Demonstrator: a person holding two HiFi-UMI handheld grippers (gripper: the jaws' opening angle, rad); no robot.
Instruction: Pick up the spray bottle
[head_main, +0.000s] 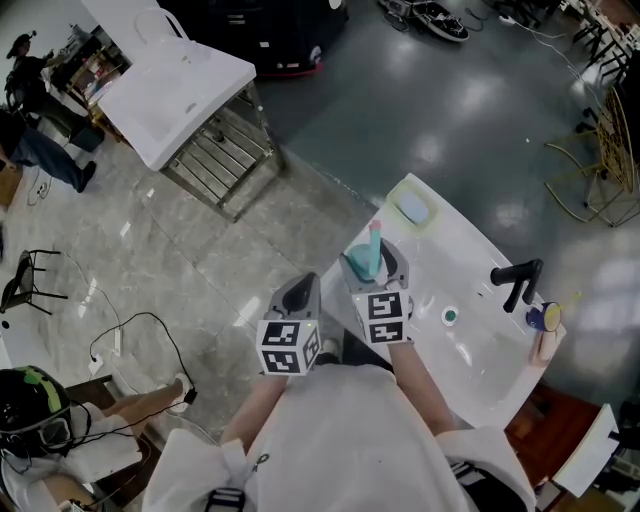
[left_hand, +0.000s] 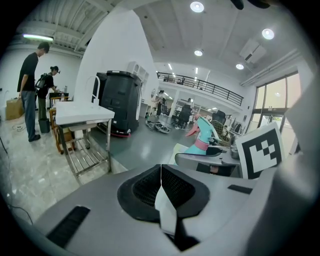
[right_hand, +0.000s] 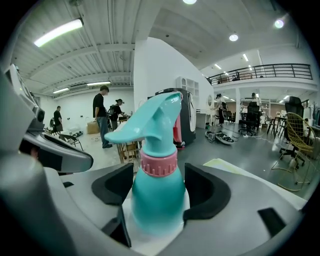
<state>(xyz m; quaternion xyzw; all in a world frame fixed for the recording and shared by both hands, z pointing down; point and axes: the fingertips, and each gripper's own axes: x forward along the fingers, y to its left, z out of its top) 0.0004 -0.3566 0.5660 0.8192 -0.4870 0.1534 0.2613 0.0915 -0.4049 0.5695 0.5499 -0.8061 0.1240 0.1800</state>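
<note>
The right gripper (right_hand: 159, 195) has its jaws clamped on the bottle (right_hand: 157, 172), which stands upright between the pads with its nozzle above them. The left gripper (left_hand: 161, 186) has its jaws pressed together, with nothing between. The grasp looks done; whether the bottle is lifted clear of the sink (head_main: 478, 262) I cannot tell

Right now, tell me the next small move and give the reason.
Probably lift the right gripper straight up with its fingers kept closed: the spray bottle stands upright, clamped between them, and the left gripper is shut and empty.
</note>
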